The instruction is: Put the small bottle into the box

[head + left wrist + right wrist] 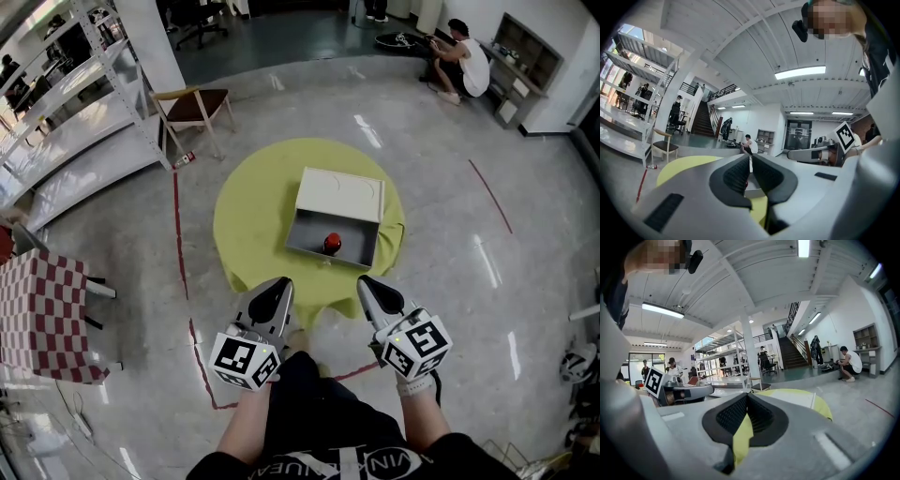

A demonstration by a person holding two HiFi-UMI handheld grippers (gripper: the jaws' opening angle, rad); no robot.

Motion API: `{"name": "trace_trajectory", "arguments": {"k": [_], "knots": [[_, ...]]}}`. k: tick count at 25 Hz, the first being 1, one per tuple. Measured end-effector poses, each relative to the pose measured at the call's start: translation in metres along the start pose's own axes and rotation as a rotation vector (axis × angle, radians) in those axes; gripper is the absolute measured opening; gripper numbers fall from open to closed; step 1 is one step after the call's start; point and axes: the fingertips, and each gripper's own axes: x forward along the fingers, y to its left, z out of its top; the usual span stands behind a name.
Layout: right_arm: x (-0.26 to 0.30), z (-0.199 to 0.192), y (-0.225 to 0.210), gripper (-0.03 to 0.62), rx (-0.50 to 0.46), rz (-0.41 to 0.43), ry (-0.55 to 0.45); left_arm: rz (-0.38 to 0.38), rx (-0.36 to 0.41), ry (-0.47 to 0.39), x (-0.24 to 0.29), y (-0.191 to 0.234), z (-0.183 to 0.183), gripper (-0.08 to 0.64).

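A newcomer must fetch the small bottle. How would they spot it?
Find the round yellow-green table in mid-floor. On it sits an open grey box, its pale lid folded back. The small bottle is inside, the only red thing there.

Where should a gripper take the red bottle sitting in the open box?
Probably its upper part, coming down from above: the small bottle seems upright inside the box, whose walls and open lid hinder side approaches.

Left gripper (277, 292) and right gripper (372, 290) held side by side, apart, in front of the person's body, both with jaws together, nothing between them.
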Motion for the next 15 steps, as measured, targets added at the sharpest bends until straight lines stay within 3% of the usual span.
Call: {"name": "trace_trajectory", "arguments": {"k": [15], "knots": [[-0.006, 0.019, 0.011, 0.006, -0.014, 0.035, -0.046, 0.018, 0.009, -0.036, -0.01, -0.003, 0.018, 0.023]]}}
